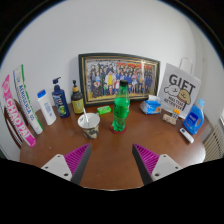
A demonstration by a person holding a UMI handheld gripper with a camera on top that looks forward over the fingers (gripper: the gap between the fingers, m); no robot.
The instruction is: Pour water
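On the wooden table (pixel 112 150), a green bottle (pixel 121 107) stands beyond the wide-spread, empty gripper (pixel 112 160).

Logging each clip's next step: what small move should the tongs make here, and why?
Probably straight ahead toward the green bottle. The tongs are open and empty, well short of it; it stands upright beyond them beside the small cup, so nothing is gripped for pouring yet.
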